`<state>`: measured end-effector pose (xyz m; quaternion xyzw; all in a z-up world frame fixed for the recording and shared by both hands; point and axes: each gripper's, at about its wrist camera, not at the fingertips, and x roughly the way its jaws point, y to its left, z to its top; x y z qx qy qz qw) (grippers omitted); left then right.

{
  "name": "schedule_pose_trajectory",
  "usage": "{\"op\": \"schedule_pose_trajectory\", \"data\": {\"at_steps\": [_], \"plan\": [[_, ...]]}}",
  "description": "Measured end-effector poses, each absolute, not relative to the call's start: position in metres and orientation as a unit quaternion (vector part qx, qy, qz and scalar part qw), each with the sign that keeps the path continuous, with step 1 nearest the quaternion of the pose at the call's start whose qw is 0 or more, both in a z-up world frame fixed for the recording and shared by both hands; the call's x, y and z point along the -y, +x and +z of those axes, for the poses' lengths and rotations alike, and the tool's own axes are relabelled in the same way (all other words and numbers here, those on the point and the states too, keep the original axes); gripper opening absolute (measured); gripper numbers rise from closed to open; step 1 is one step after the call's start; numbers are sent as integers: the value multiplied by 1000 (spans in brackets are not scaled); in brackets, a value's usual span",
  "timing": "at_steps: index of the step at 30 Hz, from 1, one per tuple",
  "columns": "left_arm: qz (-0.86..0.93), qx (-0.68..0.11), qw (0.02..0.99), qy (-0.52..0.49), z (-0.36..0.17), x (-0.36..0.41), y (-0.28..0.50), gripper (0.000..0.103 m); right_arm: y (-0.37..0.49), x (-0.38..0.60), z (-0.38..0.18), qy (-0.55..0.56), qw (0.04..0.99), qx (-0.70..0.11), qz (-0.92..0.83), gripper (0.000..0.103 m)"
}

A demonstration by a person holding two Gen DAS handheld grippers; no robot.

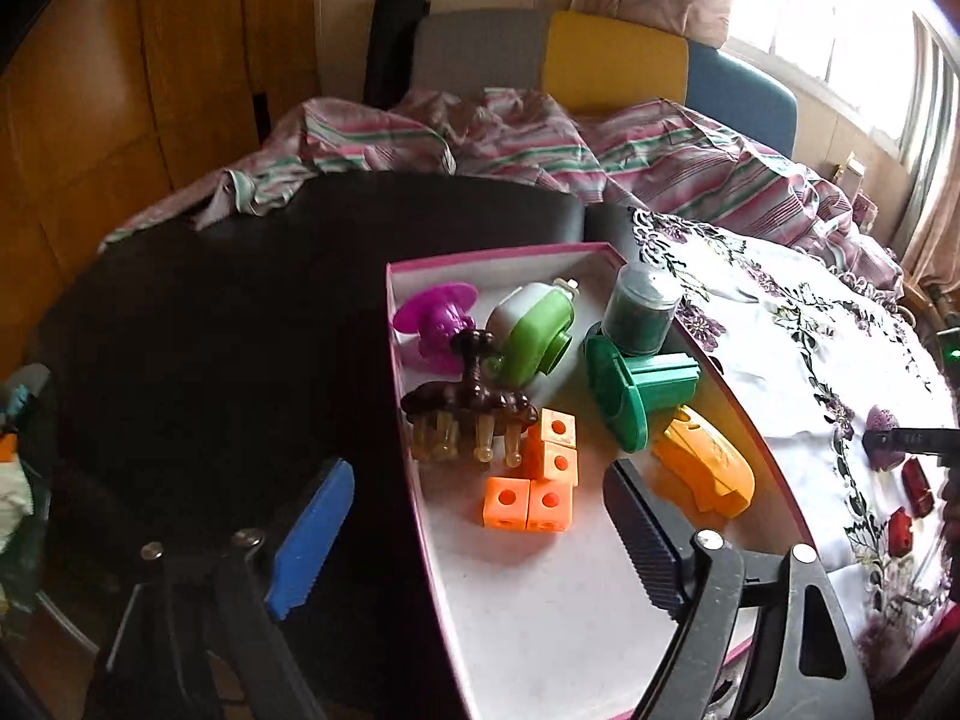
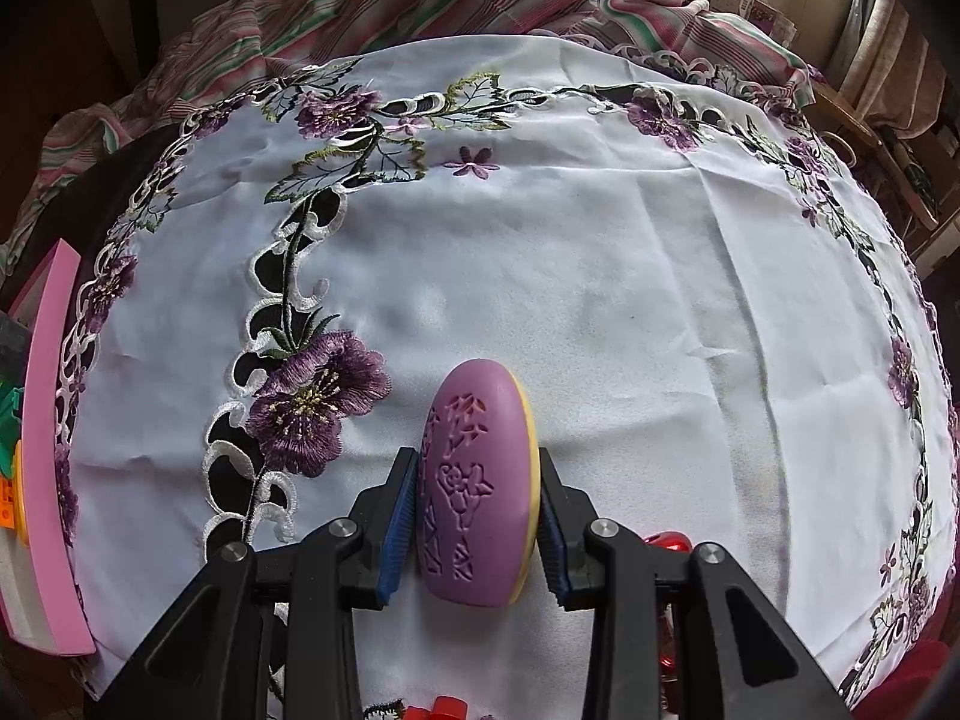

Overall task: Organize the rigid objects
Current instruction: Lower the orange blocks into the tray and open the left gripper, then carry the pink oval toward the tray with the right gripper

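Ribbed blue pads of the right gripper [image 2: 477, 516] are clamped on a smooth purple oval case [image 2: 471, 486]. The left gripper [image 1: 474, 540] is held wide open, empty, over a pink-rimmed tray [image 1: 540, 612].

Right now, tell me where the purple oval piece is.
In the right wrist view, low centre, the purple oval piece is clamped in the right gripper, beside an embroidered purple flower.

Home bedroom: rumpled striped bedding [image 1: 540, 144] (curtained window [image 1: 840, 30] beside).
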<state>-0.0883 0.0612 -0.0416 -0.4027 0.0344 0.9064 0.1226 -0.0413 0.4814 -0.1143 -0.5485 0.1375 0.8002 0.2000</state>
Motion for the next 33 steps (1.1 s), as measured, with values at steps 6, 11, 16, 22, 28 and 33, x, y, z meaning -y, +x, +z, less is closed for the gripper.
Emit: {"op": "schedule_pose_trajectory", "data": {"at_steps": [6, 11, 16, 22, 28, 33], "plan": [[913, -16, 100, -396, -32, -53, -83, 103, -40, -481, -113, -547, 202, -134, 802, 36], [913, -14, 80, -400, -30, -49, -81, 103, -39, -481, -113, -545, 203, -134, 802, 36], [918, -12, 66, -390, -27, -42, -75, 103, -39, -480, -112, -543, 203, -133, 804, 36], [923, -16, 49, -381, -22, -39, -73, 103, -40, -476, -105, -528, 189, -135, 817, 36], [930, 0, 61, -363, -18, -34, -64, 103, -43, -471, -108, -535, 177, -125, 816, 36], [937, 1, 45, -345, -12, -28, -60, 103, -44, -468, -110, -541, 174, -115, 815, 36]]}}
